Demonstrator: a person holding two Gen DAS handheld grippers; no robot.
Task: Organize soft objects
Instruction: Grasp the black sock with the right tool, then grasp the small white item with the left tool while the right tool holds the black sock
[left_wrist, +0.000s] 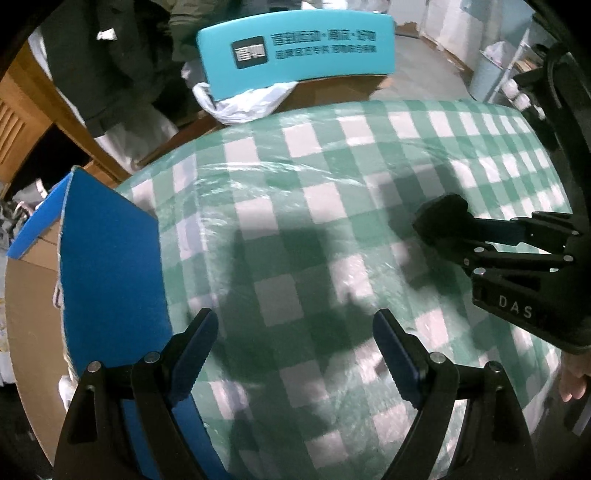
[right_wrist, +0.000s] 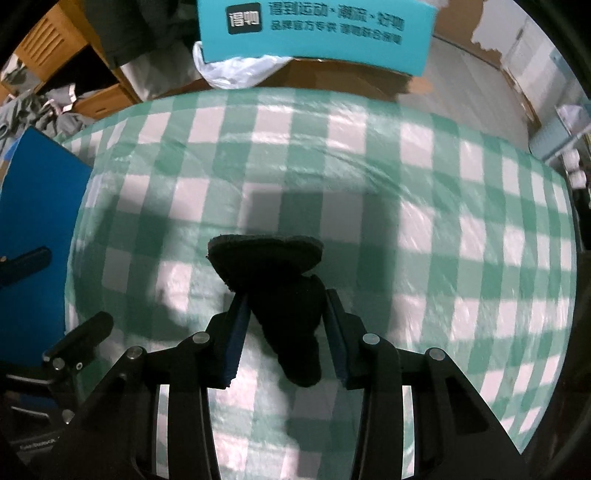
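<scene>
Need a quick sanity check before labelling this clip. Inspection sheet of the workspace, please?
Surface: green-and-white checked cloth under clear plastic, mostly bare.
Job's things: black soft item between the right fingers.
Clutter: blue box at the cloth's left edge.
Grippers: left hand-held gripper open, holding nothing; right hand-held gripper shut on the black soft item.
Cables: nothing seen.
Surroundings: teal sign, white plastic bag, wooden furniture.

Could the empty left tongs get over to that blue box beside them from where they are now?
Probably yes. The left tongs stand open and empty over the checked cloth, and the blue box sits right beside them with nothing between. The right tongs, gripping a black soft item, are on the other side.
</scene>
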